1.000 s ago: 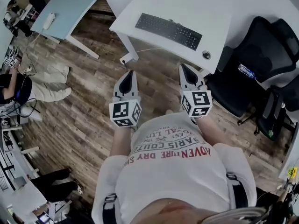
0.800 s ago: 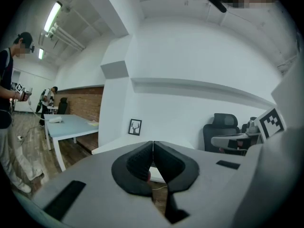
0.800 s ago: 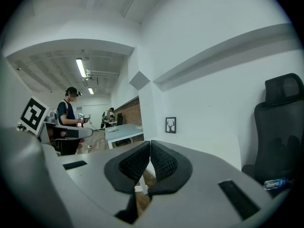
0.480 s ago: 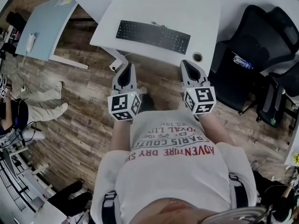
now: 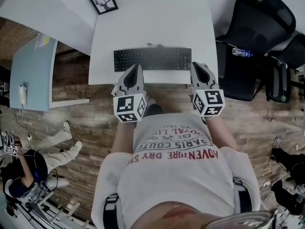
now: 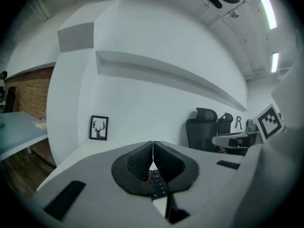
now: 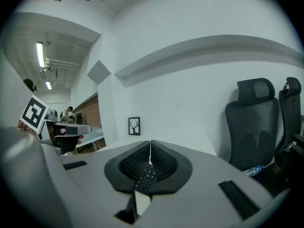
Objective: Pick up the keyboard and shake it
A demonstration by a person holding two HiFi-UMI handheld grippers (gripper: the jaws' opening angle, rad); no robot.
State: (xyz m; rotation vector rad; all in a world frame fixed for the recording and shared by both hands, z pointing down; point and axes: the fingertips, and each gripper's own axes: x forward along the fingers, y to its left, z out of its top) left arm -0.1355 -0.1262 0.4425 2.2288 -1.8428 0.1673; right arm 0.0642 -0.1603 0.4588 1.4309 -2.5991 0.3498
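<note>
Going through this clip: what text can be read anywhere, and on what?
"ADVEN...RE DRY SU": shirt, upside down in the head view.
"PARIS COUTU": shirt, next line.
"EST. 196": shirt, cut off.
Keyboard keys: too small to read.
Bottle label: blurred.
Left gripper and right gripper cubes: square codes, no words.
</note>
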